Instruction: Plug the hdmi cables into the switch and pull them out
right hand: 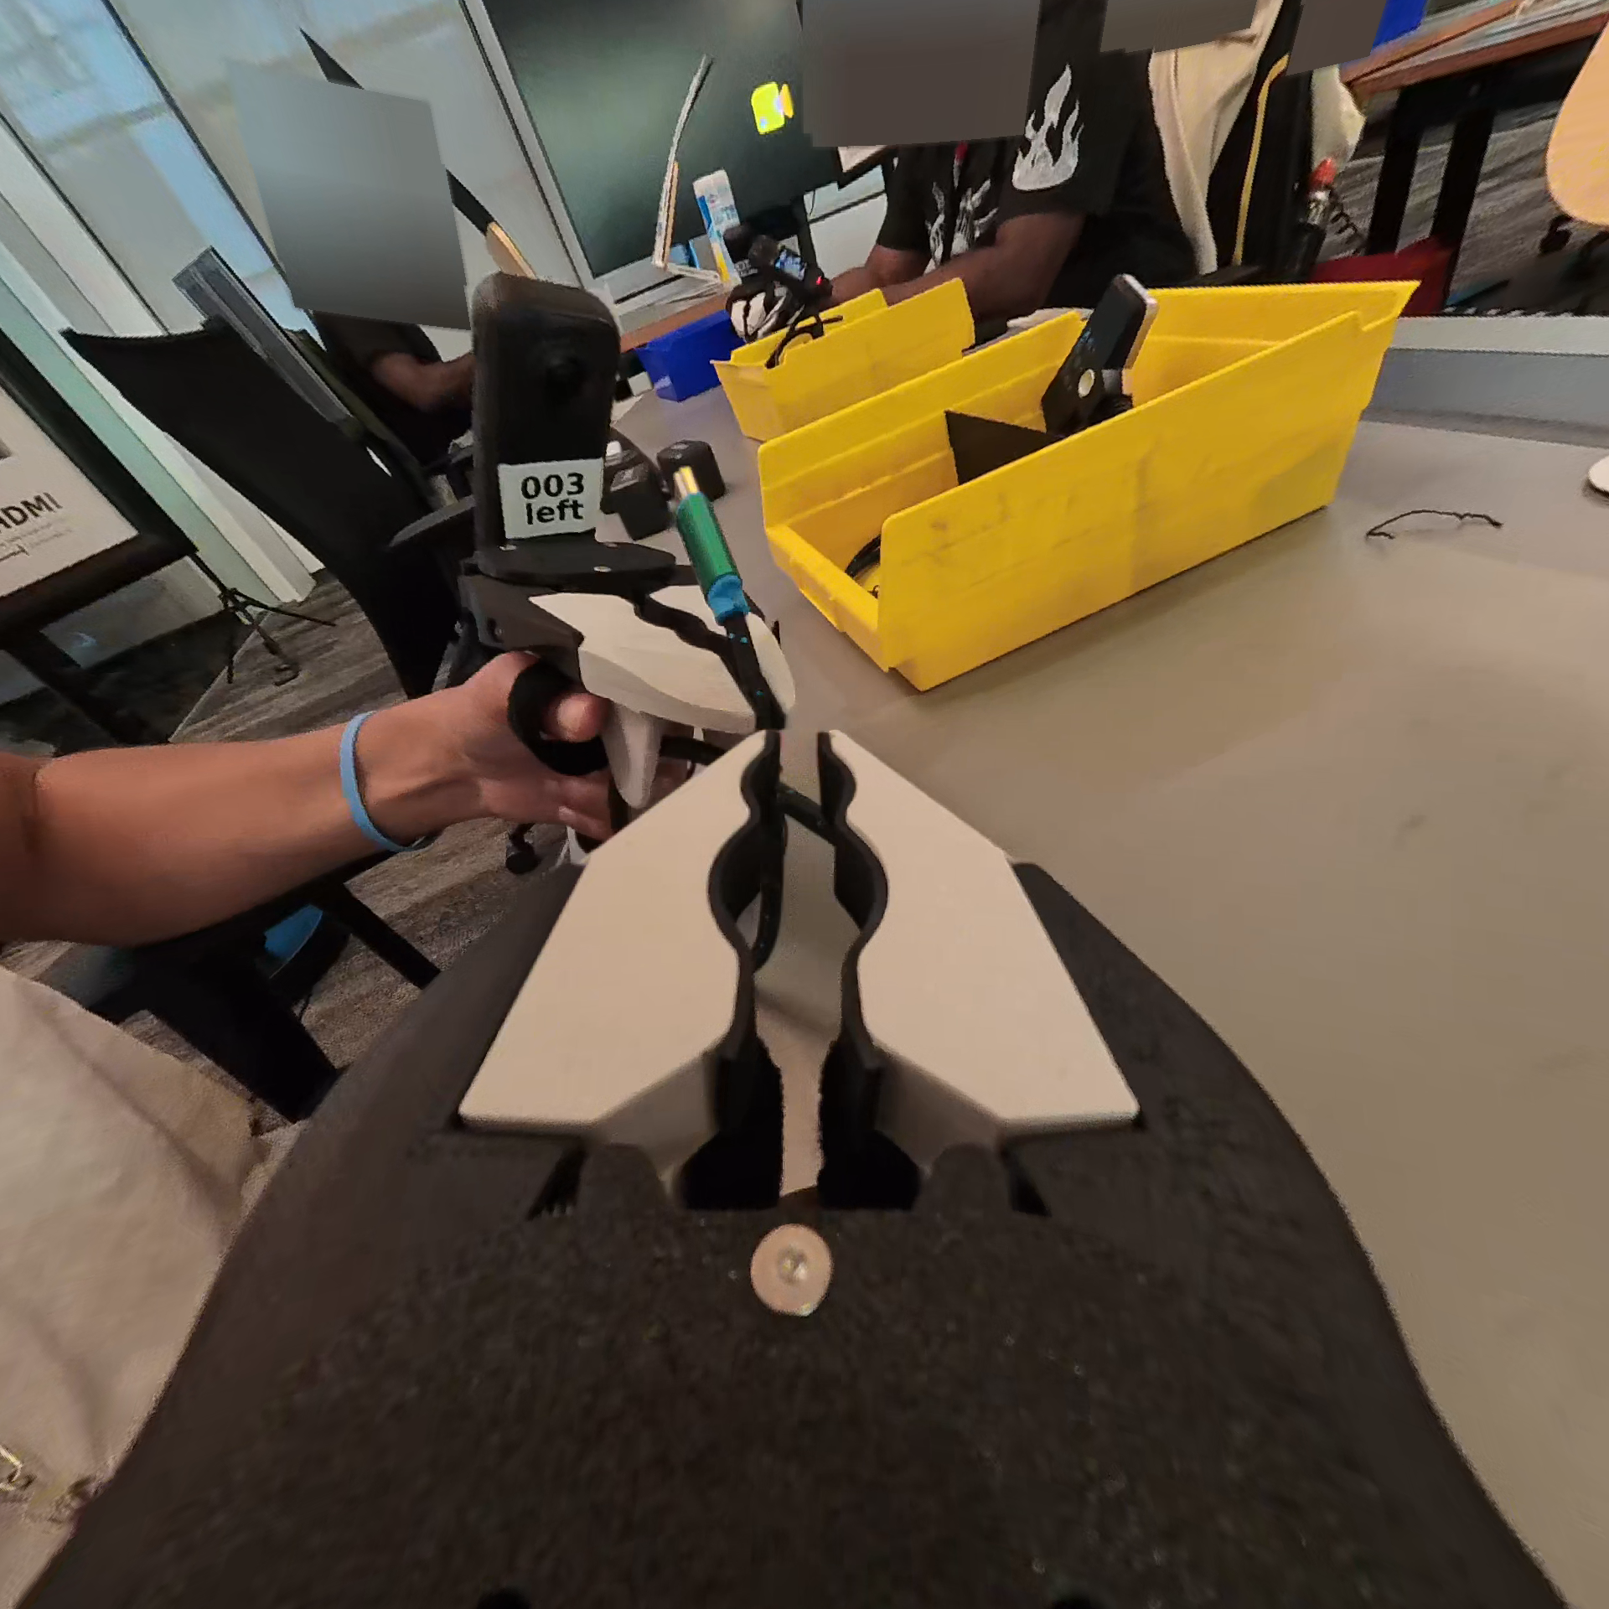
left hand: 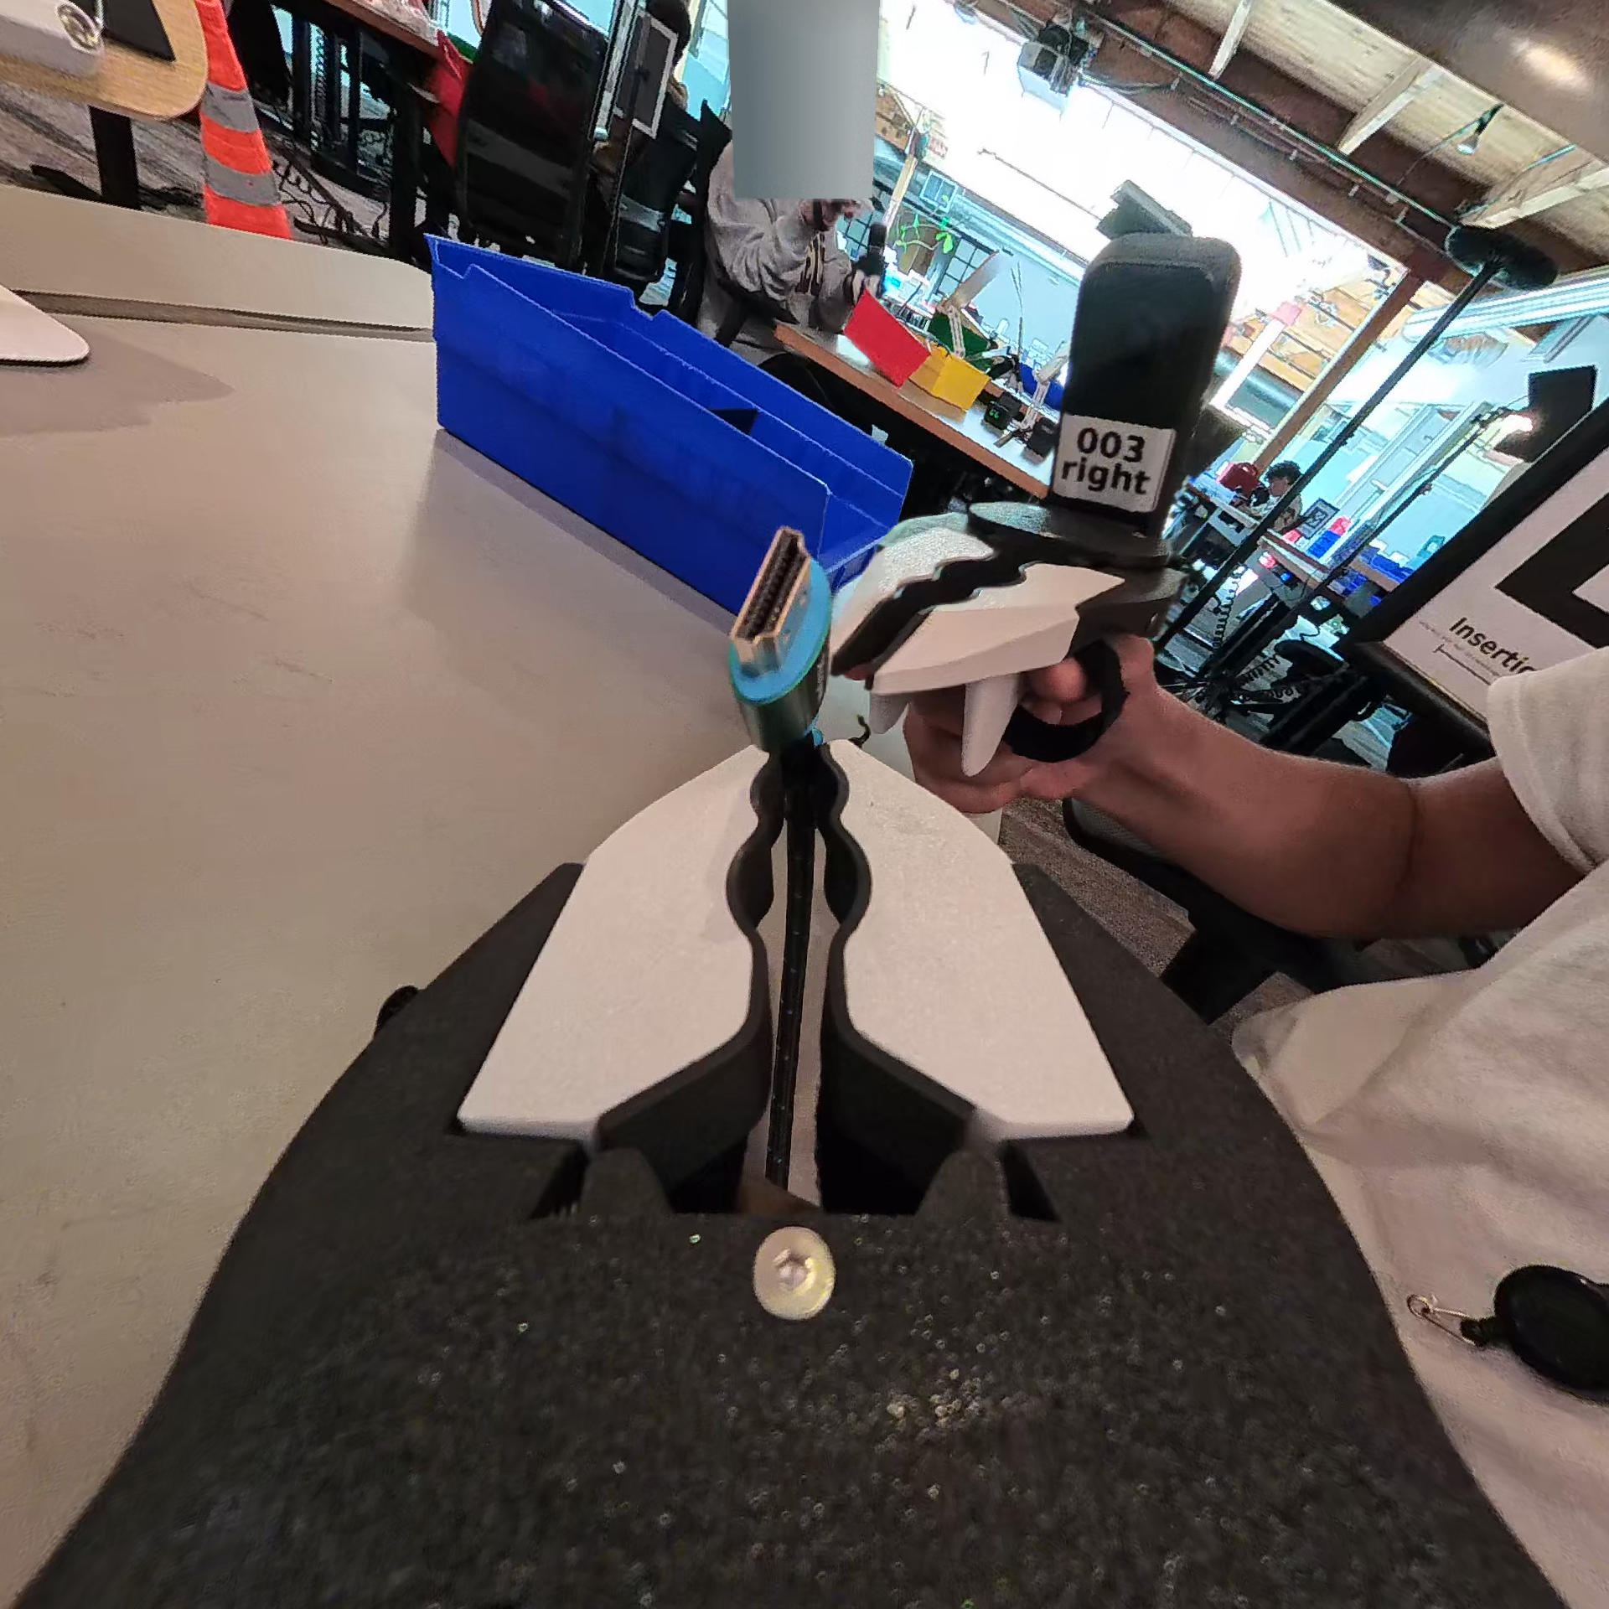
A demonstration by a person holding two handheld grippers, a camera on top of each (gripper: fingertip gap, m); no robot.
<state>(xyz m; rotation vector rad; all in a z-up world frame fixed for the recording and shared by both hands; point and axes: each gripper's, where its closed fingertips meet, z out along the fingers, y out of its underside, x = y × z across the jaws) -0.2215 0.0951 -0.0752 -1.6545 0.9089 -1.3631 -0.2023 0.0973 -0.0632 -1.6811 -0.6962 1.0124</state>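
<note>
My left gripper point(left hand: 797, 757) is shut on a black braided HDMI cable point(left hand: 797, 958) just below its plug. The green plug with a blue collar point(left hand: 775, 627) stands up past the fingertips, metal end up. The plug also shows in the right wrist view point(right hand: 705, 540), with the left gripper point(right hand: 766, 688) under it. My right gripper point(right hand: 797, 744) is just below and in front of the left one, its jaws a narrow gap apart. The cable point(right hand: 766, 836) hangs through that gap along the left finger. The right gripper point(left hand: 849, 662) almost touches the plug. No switch is in view.
A blue bin point(left hand: 627, 418) stands on the grey table point(left hand: 261, 696) behind the plug. Two yellow bins point(right hand: 1088, 522) point(right hand: 836, 366) stand on the table point(right hand: 1306, 827) ahead of the right gripper, with small black boxes point(right hand: 688, 466) nearby. People sit at the tables behind. Less than 4 cm separates the two grippers' tips.
</note>
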